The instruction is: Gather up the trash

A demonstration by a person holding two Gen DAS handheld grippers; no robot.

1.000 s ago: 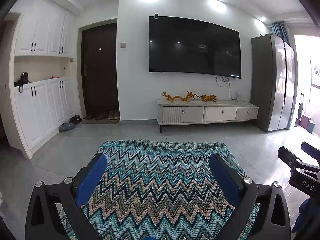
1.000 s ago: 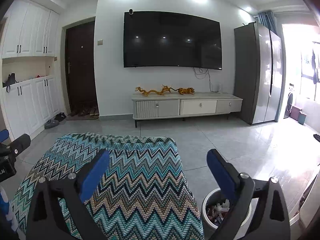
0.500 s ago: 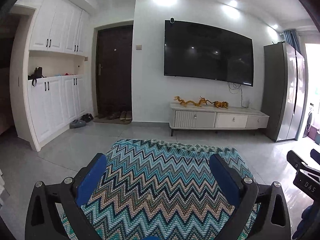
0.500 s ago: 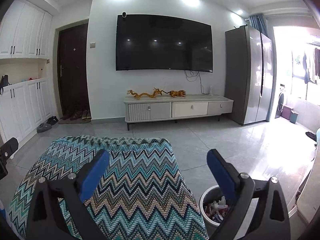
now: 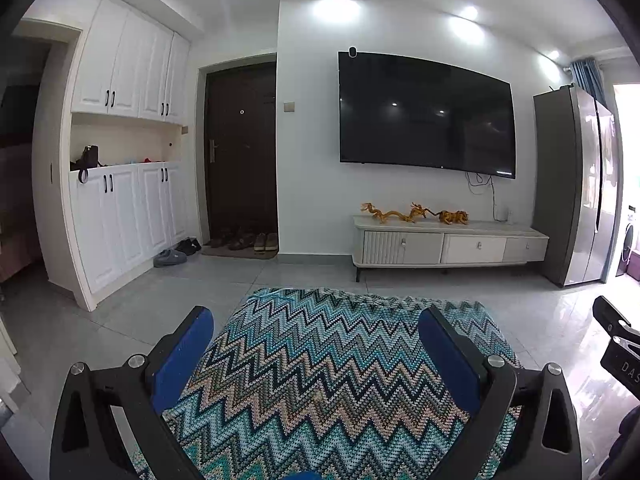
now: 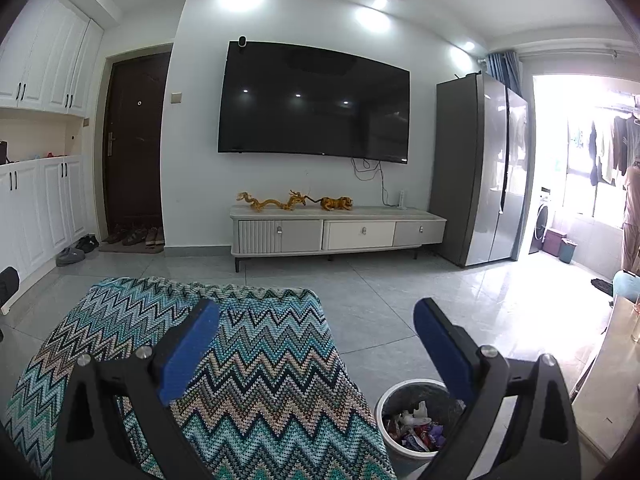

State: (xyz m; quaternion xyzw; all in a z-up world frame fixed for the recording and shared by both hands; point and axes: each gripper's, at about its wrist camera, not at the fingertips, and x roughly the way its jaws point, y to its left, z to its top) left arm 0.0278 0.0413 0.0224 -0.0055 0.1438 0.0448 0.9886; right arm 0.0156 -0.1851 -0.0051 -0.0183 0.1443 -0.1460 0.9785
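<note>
My left gripper is open, its blue-padded fingers spread over a zigzag-patterned cloth that covers a low table; nothing is between them. My right gripper is open too and holds nothing. Its left finger hangs over the same cloth, its right finger over the floor. Just below the right finger stands a white trash bin with a dark liner, holding several wrappers and crumpled scraps. The right gripper's tip shows at the right edge of the left wrist view. No loose trash lies on the cloth.
A TV hangs above a low cabinet with gold figurines. A grey fridge stands to the right, a dark door and white cupboards with shoes to the left. Grey tiled floor lies between.
Both views have swung: the left gripper turned left and tilted up, so TV and cabinet slid right. The right gripper turned right, and more of the bin shows. Both stayed open.
</note>
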